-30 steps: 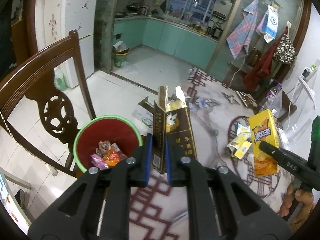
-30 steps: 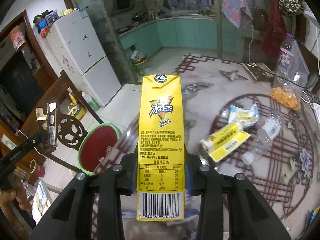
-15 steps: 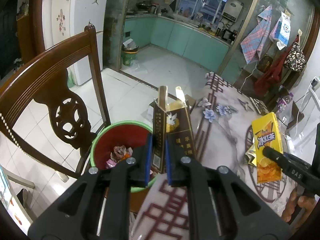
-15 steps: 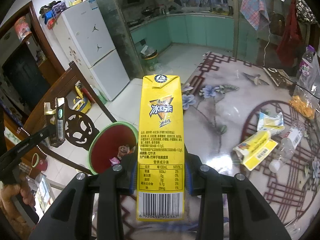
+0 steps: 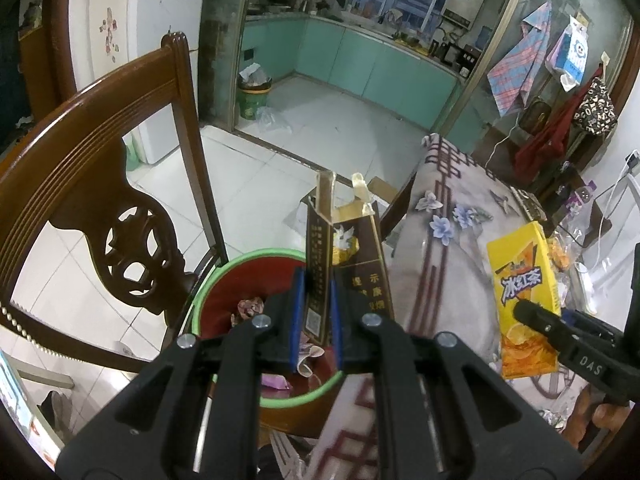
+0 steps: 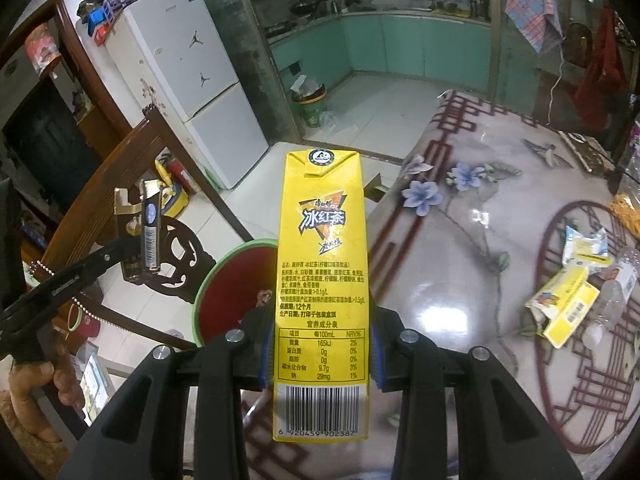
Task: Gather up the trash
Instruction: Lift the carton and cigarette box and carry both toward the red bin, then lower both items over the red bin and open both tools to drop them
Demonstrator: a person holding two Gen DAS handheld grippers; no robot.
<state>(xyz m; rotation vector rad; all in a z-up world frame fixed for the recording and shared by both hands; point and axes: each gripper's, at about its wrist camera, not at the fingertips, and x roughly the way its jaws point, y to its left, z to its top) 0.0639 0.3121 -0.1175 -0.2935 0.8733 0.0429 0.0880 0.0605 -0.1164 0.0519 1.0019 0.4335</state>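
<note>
Black plastic, our left gripper (image 5: 314, 320) pinches a torn dark brown cardboard cigarette carton (image 5: 344, 264) above the green-rimmed red waste bin (image 5: 240, 276) beside the wooden chair (image 5: 100, 184). Our right gripper (image 6: 320, 352) clamps a tall yellow iced-tea carton (image 6: 322, 280) upright, near the bin at the edge of the flowered table (image 6: 460, 272).

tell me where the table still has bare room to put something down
Bare: the glossy stretch of table between the yellow iced tea carton and the crushed yellow box. Crowded: the far right, with wrappers and a plastic bottle.
</note>
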